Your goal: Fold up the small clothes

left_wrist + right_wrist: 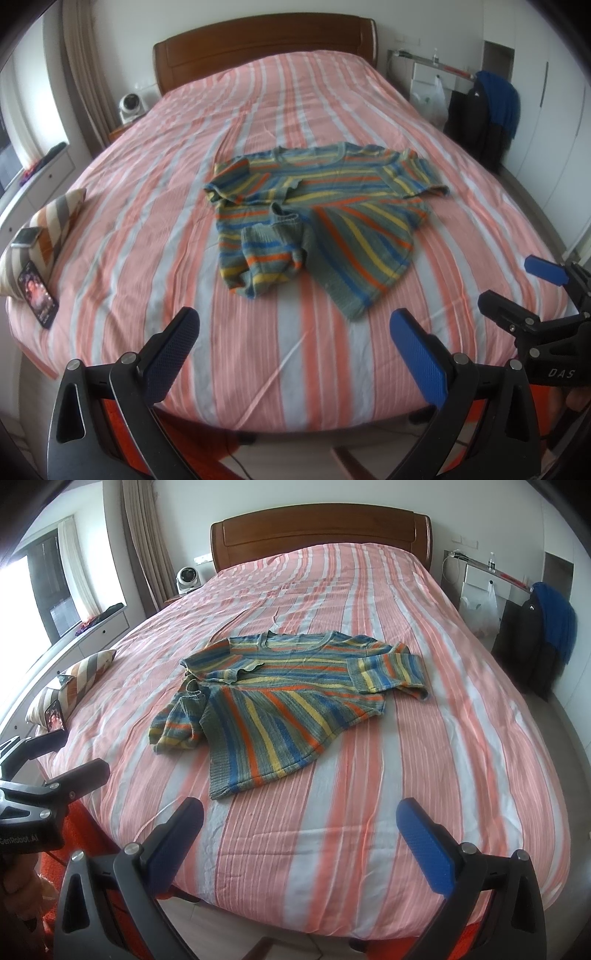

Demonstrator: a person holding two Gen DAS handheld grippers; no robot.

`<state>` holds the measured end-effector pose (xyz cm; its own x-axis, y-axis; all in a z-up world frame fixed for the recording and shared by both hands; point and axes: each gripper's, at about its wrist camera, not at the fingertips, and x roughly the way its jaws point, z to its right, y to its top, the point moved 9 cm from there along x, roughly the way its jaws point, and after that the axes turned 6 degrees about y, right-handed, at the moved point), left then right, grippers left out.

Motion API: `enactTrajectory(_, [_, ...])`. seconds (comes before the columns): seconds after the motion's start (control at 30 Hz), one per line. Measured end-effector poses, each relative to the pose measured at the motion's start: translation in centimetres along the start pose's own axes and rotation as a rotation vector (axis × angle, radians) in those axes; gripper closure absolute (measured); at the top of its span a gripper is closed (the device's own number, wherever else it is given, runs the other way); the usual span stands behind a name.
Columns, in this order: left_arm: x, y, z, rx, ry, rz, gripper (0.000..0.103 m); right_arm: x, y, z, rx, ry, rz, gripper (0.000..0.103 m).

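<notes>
Knitted and stripy, the little sweater [314, 218] lies crumpled in the middle of the bed [147, 206], one sleeve bunched on top. Only the right view shows its other sleeve folded flat across the chest. The soft striped cover has wrinkles. Both the left gripper [295, 336] and right gripper [299, 823] are spread wide over the near edge, holding nothing. A striped pillow [51, 225] and phone [37, 295] sit at the left edge.

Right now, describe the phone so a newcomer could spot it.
Start at the bed with the pink striped cover. At its left edge lies a striped pillow; the phone leans against it, a dark slab with a lit screen, unlike the silvery one on top.
</notes>
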<state>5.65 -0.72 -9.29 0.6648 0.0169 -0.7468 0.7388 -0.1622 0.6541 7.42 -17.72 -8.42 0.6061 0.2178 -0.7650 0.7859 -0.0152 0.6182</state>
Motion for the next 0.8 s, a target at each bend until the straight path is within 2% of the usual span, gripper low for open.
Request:
enactTrajectory(0.33, [0.0,-0.1,-0.1,0.0,0.002,-0.001,0.0,0.1,0.0,0.0,0.001,-0.004,-0.003,0.0])
enactTrajectory(0.8, [0.8,-0.2,-4.6,-0.117,0.017,-0.029,0.0,-0.4,0.1,0.7,0.028,-0.014,0.019,0.0])
